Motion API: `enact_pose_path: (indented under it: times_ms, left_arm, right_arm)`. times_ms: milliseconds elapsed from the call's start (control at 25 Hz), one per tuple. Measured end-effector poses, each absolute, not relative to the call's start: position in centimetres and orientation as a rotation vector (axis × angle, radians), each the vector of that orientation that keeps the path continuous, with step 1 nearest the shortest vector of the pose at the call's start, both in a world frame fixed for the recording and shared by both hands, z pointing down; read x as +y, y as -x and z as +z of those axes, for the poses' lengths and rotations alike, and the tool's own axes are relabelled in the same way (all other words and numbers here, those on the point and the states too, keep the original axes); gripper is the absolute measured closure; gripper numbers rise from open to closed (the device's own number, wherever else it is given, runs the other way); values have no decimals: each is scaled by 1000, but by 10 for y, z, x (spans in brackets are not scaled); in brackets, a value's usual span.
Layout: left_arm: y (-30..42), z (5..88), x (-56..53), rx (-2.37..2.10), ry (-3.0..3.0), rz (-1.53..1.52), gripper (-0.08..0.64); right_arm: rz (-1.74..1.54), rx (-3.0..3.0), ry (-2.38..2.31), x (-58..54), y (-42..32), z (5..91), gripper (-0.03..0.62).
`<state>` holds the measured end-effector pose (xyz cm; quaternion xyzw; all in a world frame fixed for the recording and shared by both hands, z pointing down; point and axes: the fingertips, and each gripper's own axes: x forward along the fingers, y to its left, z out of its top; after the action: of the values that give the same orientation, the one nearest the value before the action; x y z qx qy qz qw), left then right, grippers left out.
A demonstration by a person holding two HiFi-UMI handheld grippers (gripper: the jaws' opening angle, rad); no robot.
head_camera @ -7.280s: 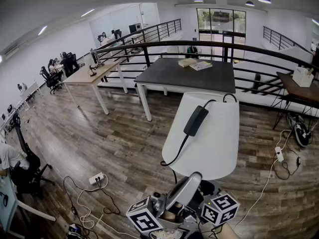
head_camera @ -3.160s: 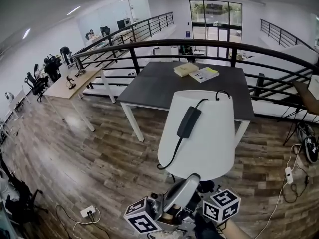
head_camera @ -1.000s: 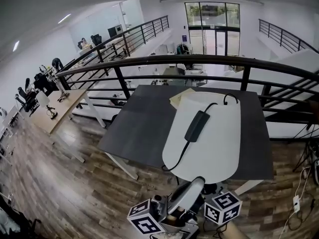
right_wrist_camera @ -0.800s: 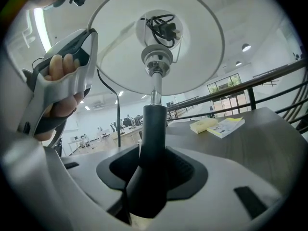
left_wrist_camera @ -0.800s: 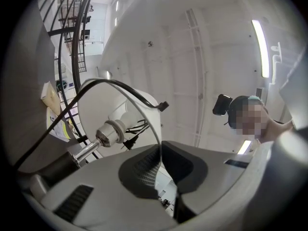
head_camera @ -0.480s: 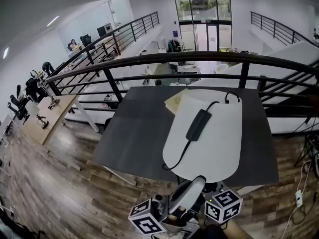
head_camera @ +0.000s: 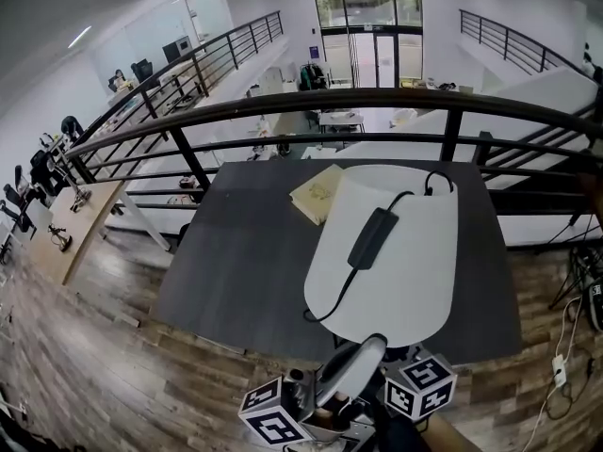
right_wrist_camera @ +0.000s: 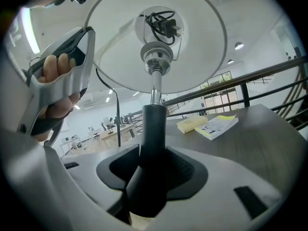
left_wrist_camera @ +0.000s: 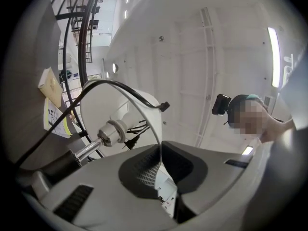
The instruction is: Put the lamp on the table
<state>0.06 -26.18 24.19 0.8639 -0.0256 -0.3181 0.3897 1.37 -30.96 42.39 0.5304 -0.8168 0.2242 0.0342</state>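
Fingers of the left gripper [left_wrist_camera: 160,166] pinched nearly shut on the thin shade rim of the lamp [left_wrist_camera: 142,112], left gripper view, stem slanting away lower left. Right gripper view: right gripper [right_wrist_camera: 153,174] fingers clamped on the dark stem [right_wrist_camera: 154,124], long axis upright, shade mouth facing down. Head view: lamp [head_camera: 405,271] held upright at the near edge of the dark bench [head_camera: 245,252], cord [head_camera: 372,238] draped over the shade, base hidden.
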Motion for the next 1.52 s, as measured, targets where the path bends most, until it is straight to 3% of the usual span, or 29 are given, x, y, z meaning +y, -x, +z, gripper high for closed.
enact_pose_path:
  times_ms: [1520]
  left_arm:
    - [-136,316,-454,-130,-2110,-734,520]
  right_arm:
    - [791,-2411,-1613,-497,-152,498,403]
